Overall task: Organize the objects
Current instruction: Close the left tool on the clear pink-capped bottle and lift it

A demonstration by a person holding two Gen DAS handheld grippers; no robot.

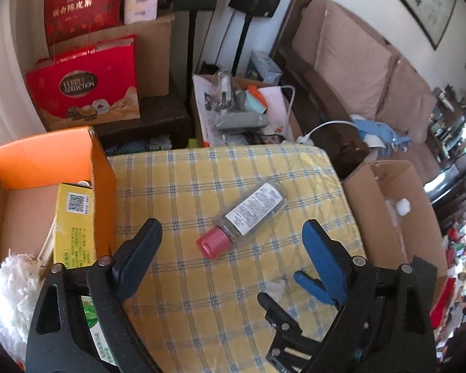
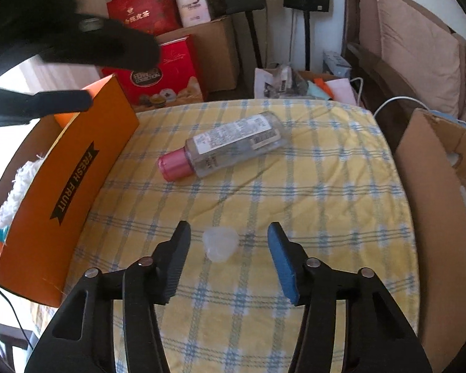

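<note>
Checked tablecloth (image 2: 295, 186): small translucent object (image 2: 219, 244), unidentifiable, between right gripper (image 2: 230, 258) fingers.

I see a yellow cloth (image 2: 295, 186) checked with blue and white lines at centre frame; on it a clear bottle (image 2: 233, 146) with a pink cap and white label; at left an orange box (image 2: 68, 192) with a black banner; inside it a white fluffy duster (image 1: 12, 289) and a yellow carton (image 1: 74, 227); at right a plain brown cardboard box (image 2: 435, 202).
</note>
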